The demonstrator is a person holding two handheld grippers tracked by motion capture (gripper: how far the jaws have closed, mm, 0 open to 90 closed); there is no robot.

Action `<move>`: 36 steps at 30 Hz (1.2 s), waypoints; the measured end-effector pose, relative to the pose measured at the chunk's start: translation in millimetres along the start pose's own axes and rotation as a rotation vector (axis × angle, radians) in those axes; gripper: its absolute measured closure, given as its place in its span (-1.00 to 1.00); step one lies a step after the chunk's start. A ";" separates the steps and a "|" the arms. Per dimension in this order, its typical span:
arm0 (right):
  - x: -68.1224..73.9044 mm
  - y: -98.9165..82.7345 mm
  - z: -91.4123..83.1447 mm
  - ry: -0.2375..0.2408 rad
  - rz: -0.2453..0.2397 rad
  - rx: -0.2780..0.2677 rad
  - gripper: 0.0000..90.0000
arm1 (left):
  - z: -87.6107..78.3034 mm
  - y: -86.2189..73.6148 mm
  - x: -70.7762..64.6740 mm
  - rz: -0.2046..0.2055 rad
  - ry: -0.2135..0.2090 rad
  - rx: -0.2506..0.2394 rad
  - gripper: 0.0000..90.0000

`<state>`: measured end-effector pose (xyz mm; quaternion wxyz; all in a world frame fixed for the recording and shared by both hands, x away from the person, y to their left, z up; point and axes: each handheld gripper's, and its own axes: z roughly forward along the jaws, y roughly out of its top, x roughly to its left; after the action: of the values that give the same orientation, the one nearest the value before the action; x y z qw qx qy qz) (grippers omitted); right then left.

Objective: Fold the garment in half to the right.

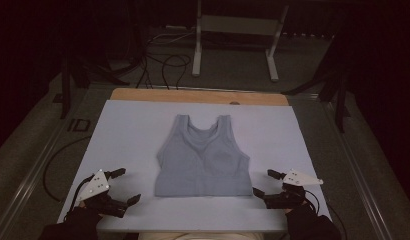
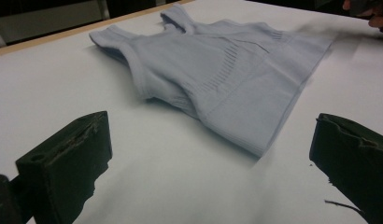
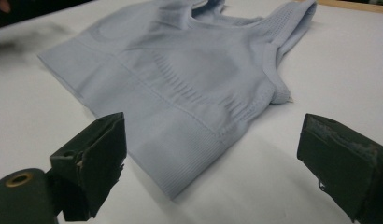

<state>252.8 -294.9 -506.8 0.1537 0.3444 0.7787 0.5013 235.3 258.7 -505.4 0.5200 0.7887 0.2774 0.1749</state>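
Observation:
A pale blue sleeveless top (image 1: 202, 162) lies flat in the middle of the white table sheet (image 1: 128, 130), straps toward the far edge and hem toward me. My left gripper (image 1: 126, 186) rests open near the hem's left corner, a short way off the cloth. In the left gripper view the top (image 2: 227, 79) spreads out ahead between the two wide-apart jaws. My right gripper (image 1: 267, 183) is open at the hem's right corner. In the right gripper view the top (image 3: 180, 79) has its hem corner between the spread jaws, nothing gripped.
The sheet covers a wooden tabletop whose far edge (image 1: 198, 96) shows bare. Beyond it stand a metal frame stand (image 1: 235, 35) and cables (image 1: 163, 65) on the floor. Rails run along both sides of the table.

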 end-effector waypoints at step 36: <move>16.7 54.2 -11.5 -0.039 -0.047 -0.036 -0.81 | 0.6 29.4 -2.9 -0.003 -0.038 0.048 -1.00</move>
<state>254.8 -277.0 -451.8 0.1869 0.3327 0.7743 0.5047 240.8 247.5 -478.7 0.5064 0.8037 0.2728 0.1525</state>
